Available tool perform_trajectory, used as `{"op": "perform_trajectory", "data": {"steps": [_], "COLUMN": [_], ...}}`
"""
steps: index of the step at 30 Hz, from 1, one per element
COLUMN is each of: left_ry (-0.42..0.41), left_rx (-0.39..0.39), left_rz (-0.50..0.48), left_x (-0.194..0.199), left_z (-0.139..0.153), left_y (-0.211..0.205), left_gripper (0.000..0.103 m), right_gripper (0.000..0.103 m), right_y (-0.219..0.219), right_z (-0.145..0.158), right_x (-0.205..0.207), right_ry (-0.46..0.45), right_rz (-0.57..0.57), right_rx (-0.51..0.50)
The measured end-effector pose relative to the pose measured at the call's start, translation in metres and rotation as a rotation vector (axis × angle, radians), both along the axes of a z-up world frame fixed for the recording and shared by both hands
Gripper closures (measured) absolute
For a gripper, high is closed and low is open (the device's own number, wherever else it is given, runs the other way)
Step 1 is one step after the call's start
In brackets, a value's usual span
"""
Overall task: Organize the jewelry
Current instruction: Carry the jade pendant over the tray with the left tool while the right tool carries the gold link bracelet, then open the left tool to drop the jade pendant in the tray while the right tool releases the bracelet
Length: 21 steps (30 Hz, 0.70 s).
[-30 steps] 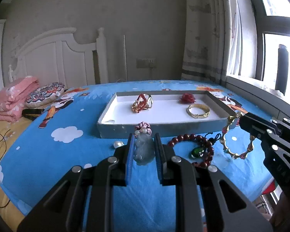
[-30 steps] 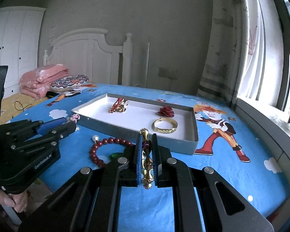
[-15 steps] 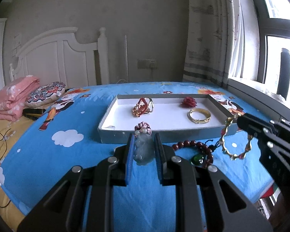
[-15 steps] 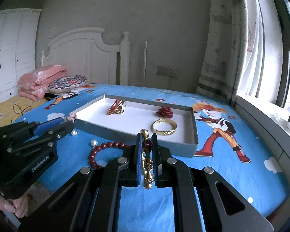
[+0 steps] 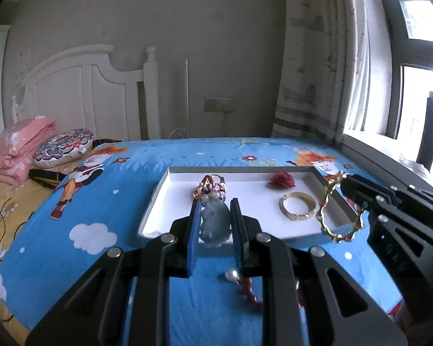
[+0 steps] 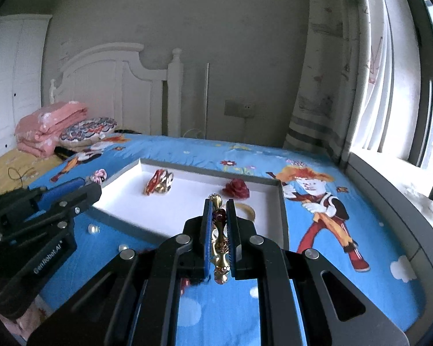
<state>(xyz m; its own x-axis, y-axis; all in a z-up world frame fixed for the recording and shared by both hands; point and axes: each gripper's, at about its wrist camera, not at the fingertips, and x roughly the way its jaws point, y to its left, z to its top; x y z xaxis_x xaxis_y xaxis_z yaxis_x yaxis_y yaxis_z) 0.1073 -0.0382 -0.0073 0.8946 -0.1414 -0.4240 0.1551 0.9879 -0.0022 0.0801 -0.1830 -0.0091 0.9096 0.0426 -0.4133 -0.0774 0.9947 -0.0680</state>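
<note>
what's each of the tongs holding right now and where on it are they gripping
Left tongs pinch the pale jade pendant by its sides. Right tongs clamp the gold chain-link bracelet across one stretch of its rim.

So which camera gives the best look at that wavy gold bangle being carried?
The left wrist view: there the gold bangle hangs from the right gripper as a nearly full ring. The right wrist view shows the bangle only edge-on, pinched between that gripper's pads.
</note>
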Motion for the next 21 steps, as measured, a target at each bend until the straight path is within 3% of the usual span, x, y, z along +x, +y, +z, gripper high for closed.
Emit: {"op": "perform_trajectory", "data": {"steps": [12, 21], "left_ry": [0.049, 0.082], "left_rx": [0.018, 0.064], "left_rz": [0.015, 0.058], "left_x": [0.069, 0.118], "left_z": [0.012, -0.002], "left_y": [-0.010, -0.012], "left_gripper": [0.083, 0.083], "right_gripper": [0.092, 0.092], "right_y": [0.008, 0.014], "right_z": [0.027, 0.016], "right_x": [0.058, 0.098], "right_ry": [-0.017, 0.028], "right_rz": [-0.006, -0.024], "right_rx": [-0.025, -0.058]}}
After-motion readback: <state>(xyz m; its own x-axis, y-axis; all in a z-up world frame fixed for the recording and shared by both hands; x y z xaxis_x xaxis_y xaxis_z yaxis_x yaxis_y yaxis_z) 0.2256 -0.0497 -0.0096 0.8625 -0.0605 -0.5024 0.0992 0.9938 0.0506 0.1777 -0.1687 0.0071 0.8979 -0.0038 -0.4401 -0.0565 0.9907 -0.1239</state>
